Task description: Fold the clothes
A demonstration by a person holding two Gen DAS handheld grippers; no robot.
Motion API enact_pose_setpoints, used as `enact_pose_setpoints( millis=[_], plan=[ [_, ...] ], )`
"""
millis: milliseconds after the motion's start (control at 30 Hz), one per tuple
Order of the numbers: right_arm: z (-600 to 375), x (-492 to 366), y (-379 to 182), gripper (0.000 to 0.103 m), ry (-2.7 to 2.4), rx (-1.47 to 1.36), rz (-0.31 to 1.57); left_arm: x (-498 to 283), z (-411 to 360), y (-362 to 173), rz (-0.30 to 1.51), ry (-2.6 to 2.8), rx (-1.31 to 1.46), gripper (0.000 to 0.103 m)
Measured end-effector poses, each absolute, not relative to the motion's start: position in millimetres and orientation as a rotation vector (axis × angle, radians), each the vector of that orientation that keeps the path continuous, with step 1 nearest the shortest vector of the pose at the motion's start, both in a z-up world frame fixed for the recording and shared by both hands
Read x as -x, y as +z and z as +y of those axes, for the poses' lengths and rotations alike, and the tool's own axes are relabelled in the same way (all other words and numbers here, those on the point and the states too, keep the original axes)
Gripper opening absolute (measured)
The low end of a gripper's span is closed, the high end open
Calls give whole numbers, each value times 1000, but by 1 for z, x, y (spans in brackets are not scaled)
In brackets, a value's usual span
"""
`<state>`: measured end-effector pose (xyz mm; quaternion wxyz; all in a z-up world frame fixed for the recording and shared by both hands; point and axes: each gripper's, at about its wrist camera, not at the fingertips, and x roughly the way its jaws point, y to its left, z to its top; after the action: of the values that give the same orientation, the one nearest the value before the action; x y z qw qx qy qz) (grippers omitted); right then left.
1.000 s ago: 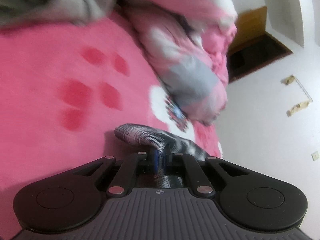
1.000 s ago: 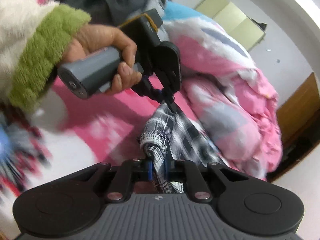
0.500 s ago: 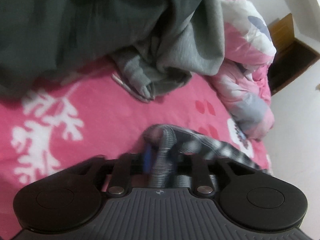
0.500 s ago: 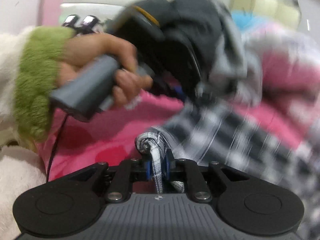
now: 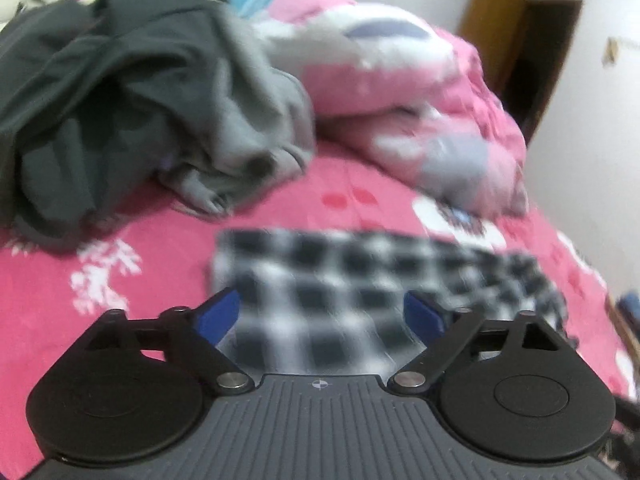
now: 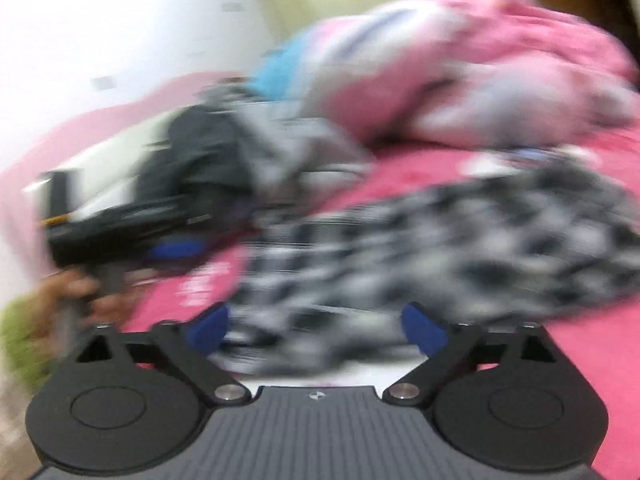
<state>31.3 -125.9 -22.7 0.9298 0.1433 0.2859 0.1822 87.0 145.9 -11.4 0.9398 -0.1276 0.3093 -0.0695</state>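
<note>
- Checked garment [image 5: 360, 280], black & white, lies flat on the pink bedsheet [image 5: 100, 280], straight ahead of and just below the left gripper [image 5: 320, 316].
- Left gripper: blue pads [image 5: 218, 314] spread wide, jaws opening; cloth shows in the gap between them but neither pad presses on it, so it looks let go.
- Long axis of the garment, left view: runs from near centre out to the right, narrowing toward the bed's right edge.
- Right gripper [image 6: 316, 328]: jaws also opening, pads wide apart; blurred checked cloth sits between & beyond them, not pinched as far as the blur lets me tell.
- Right view: garment bulk spreads ahead & to the right; the left gripper and the hand [image 6: 80, 296] holding it, green cuff [image 6: 20, 336] at the wrist, sit at far left.
- Judgement: both grippers are close to the near edge; left one is near the squared end, right one nearer the crumpled bulk, so right seems better placed to smooth that side.
- Grey clothes pile [image 5: 120, 100] sits behind, well apart; pink quilt [image 5: 420, 92] beyond it.
- Heavy motion blur, esp. right view; fine creases can't be read.
</note>
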Motion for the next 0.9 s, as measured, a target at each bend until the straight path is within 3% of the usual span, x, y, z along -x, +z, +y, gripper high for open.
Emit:
enact_pose_setpoints(
  millis=[100, 233, 367, 533, 900],
  plan=[
    [-166, -18, -28, 103, 219, -326, 615, -71, 120, -18, 648, -181, 295, 103],
    [-203, 0, -37, 103, 38, -315, 684, -52, 92, -29, 669, -153, 259, 103],
    [-212, 11, -38, 103, -57, -100, 714, -47, 73, -34, 671, -113, 187, 103],
    [-208, 14, -33, 103, -92, 114, 588, -47, 61, -37, 625, -102, 152, 103],
    [-169, -3, -13, 102, 319, 164, 345, -22, 93, -42, 526, -154, 81, 103]
  ],
)
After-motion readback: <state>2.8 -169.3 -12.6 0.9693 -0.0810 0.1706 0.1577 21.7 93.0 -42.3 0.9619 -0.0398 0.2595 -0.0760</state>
